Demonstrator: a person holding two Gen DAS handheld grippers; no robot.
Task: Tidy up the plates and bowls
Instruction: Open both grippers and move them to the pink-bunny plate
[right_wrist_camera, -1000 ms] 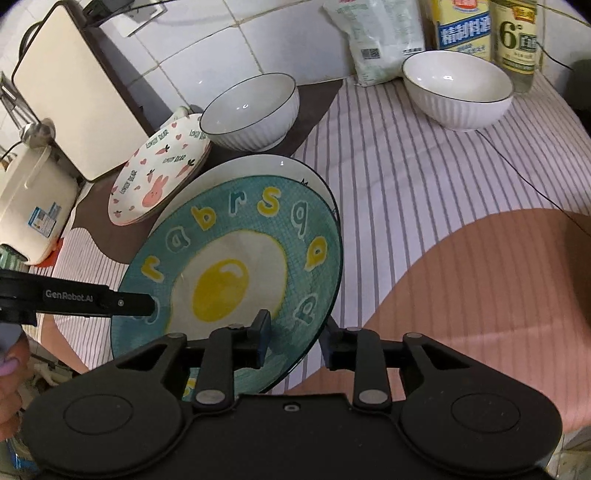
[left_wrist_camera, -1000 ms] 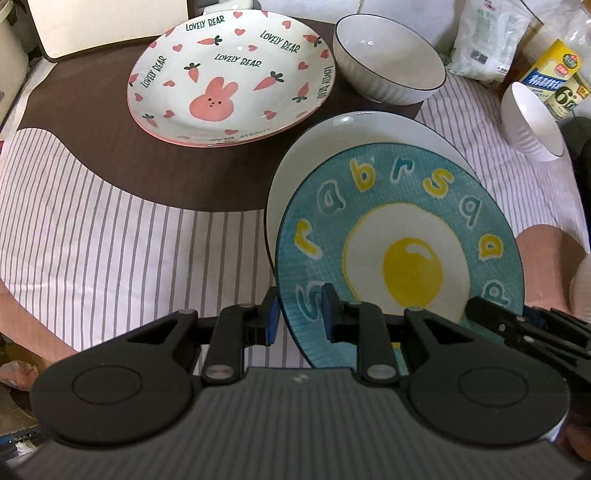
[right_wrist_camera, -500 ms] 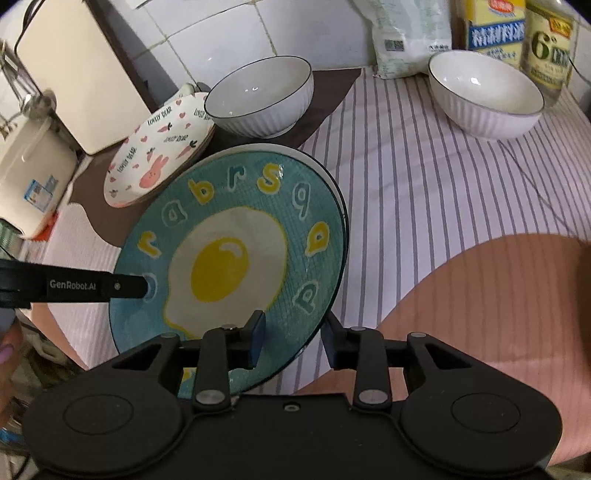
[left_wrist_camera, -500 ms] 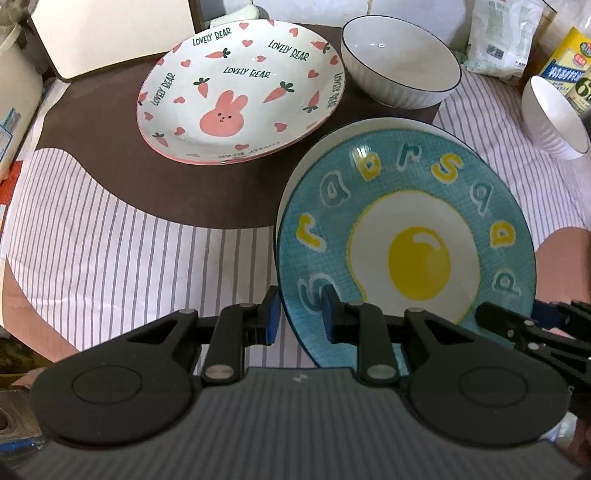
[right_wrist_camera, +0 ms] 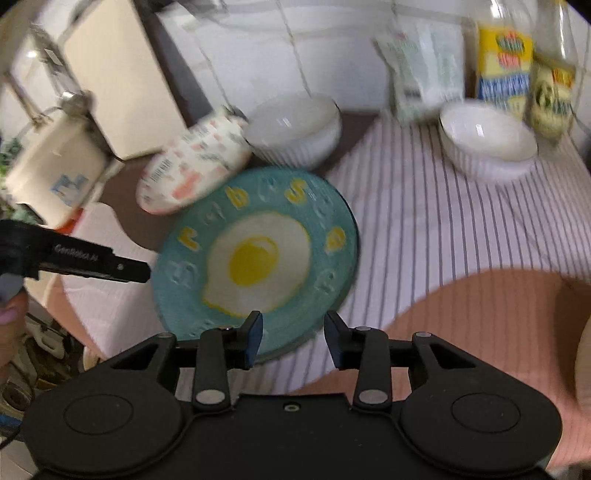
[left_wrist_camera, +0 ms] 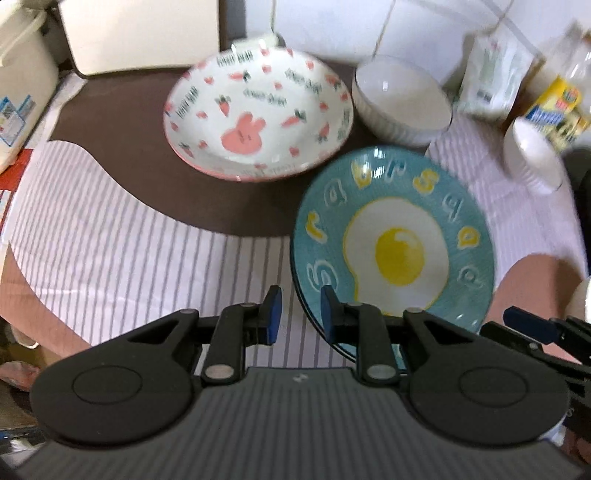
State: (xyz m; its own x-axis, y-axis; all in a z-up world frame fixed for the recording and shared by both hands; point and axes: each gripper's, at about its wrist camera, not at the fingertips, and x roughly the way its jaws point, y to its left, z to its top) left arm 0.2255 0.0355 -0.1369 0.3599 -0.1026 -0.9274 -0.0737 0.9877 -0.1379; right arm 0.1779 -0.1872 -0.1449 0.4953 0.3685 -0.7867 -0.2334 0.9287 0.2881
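The blue fried-egg plate (left_wrist_camera: 399,254) (right_wrist_camera: 258,258) lies flat on the cloth, and a dark rim of another plate peeks out under its edge. My left gripper (left_wrist_camera: 297,314) hovers over its left rim. Its jaws stand a narrow gap apart with striped cloth showing between the pads, which press on nothing. My right gripper (right_wrist_camera: 293,336) hangs above the plate's near rim. Its jaws are opening, and its pads stay off the plate below the gap. A pink bunny plate (left_wrist_camera: 258,114) (right_wrist_camera: 192,173) and two white bowls (left_wrist_camera: 402,96) (right_wrist_camera: 487,140) sit behind.
A white appliance (left_wrist_camera: 140,33) and a rice cooker (right_wrist_camera: 55,170) stand at the back left. A bag (right_wrist_camera: 424,74) and bottles (right_wrist_camera: 506,70) line the tiled wall at the back right. The striped cloth (left_wrist_camera: 129,229) covers the table.
Both grippers have lifted away from the blue plate, which now looks smaller and covers the white plate beneath it. The right jaws have spread wider. The views are motion-blurred.
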